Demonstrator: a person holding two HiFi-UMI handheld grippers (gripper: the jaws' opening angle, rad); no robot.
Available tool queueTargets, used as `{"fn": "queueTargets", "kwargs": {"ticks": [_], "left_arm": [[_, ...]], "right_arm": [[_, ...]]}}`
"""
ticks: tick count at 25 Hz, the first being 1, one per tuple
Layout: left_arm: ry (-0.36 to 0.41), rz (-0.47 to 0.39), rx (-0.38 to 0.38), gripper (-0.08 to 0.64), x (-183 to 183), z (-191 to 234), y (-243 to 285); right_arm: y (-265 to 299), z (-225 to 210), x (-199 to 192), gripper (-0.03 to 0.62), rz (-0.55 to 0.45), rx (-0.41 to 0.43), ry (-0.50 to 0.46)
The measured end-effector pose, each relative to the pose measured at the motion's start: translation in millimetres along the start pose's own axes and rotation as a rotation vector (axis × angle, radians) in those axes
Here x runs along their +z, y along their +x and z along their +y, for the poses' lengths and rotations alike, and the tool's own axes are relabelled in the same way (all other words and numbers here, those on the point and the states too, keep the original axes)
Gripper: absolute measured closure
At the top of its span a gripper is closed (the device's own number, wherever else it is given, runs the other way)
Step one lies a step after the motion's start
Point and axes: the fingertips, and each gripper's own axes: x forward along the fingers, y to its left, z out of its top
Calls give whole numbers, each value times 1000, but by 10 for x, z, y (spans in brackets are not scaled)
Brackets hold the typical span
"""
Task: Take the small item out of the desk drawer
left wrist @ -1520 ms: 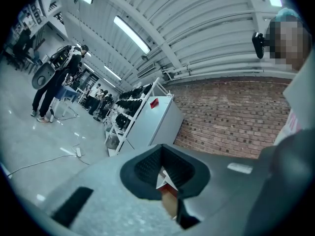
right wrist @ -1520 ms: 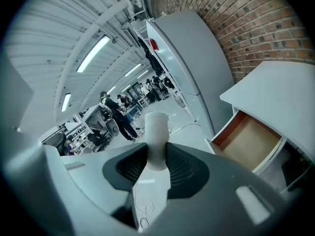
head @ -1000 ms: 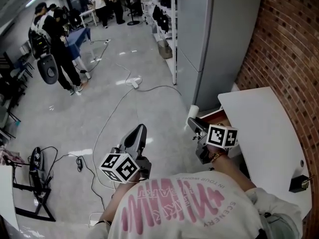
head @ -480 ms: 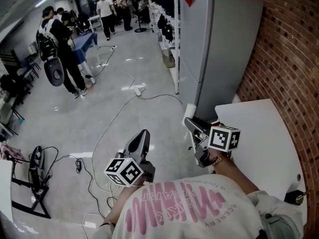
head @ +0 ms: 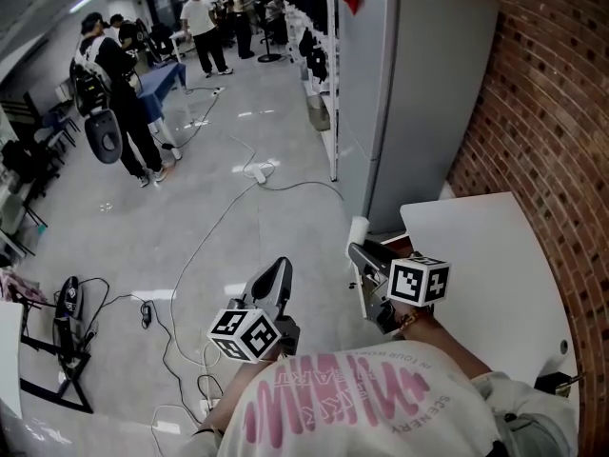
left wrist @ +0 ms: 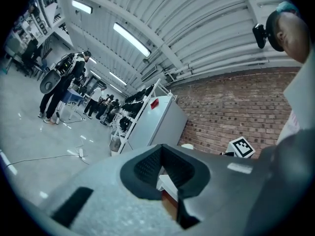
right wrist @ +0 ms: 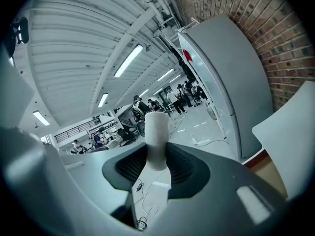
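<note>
My right gripper (head: 360, 257) is shut on a small white cylinder (head: 358, 230), which stands upright between its jaws out over the floor, just left of the white desk (head: 495, 255). In the right gripper view the cylinder (right wrist: 156, 132) sits in the pocket of the jaws, with the desk (right wrist: 290, 132) and the drawer's brown edge (right wrist: 261, 159) at the right. That drawer edge (head: 404, 246) peeks out below the desk's left side. My left gripper (head: 276, 276) hangs over the floor lower left with its jaws together and nothing in them (left wrist: 162, 173).
A tall grey cabinet (head: 409, 93) stands behind the desk against a brick wall (head: 552, 112). Cables (head: 219, 227) trail across the grey floor. Several people (head: 119, 103) stand far off at the upper left. A black stand (head: 67, 350) sits at the lower left.
The right gripper has drawn left and away from the drawer with the white cylinder in it. The left gripper has shifted a little to the right.
</note>
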Motion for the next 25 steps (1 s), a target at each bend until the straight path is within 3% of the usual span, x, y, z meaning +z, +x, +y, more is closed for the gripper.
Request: {"fn": "queueTargets", "kwargs": {"ticks": [11,25], "left_arm": [[-4,106,58,557,-566,3,73],[-3,129,36,557,-626,-64,82]], "right_arm": [[-112,-365,-387,453,92,-74,-20],[-112,-312,-458,453,115,-85,-64]]}}
